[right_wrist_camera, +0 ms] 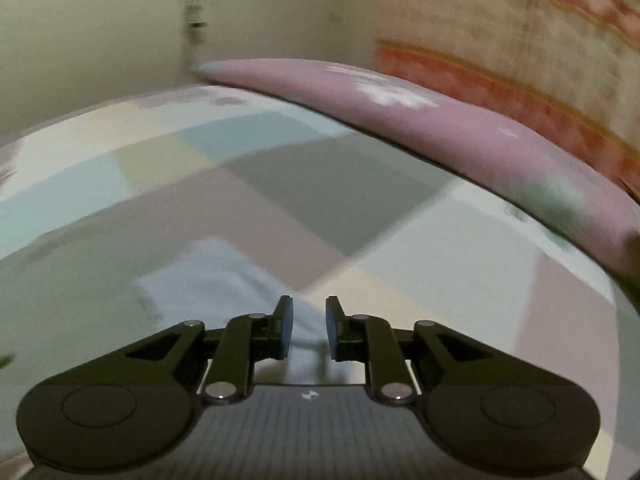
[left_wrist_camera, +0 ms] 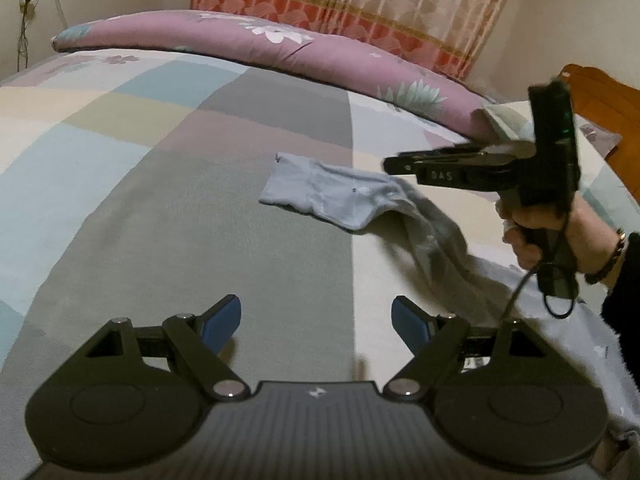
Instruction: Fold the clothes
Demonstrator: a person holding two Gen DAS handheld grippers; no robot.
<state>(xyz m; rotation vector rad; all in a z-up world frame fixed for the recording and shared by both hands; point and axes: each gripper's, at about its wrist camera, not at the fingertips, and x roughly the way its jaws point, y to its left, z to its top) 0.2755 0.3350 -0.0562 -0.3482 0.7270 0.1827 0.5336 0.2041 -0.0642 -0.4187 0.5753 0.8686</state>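
Note:
A light-blue garment (left_wrist_camera: 320,194) lies crumpled on the patchwork bedsheet (left_wrist_camera: 160,208), with one end flat and the rest trailing toward the lower right. My left gripper (left_wrist_camera: 316,312) hovers open and wide over the sheet, short of the garment, with nothing between its fingers. My right gripper (left_wrist_camera: 386,166), held by a person's hand (left_wrist_camera: 536,236), hangs just above the garment's right part. In the blurred right wrist view its pads (right_wrist_camera: 286,330) stand a narrow gap apart around my right gripper (right_wrist_camera: 309,328), gripping nothing. The garment (right_wrist_camera: 208,280) lies below and to the left.
A long purple floral quilt roll (left_wrist_camera: 280,46) lies across the far side of the bed. Behind it hangs a red-and-cream curtain (left_wrist_camera: 360,0). A wooden headboard (left_wrist_camera: 600,96) and a pale folded cloth (left_wrist_camera: 504,124) sit at the right.

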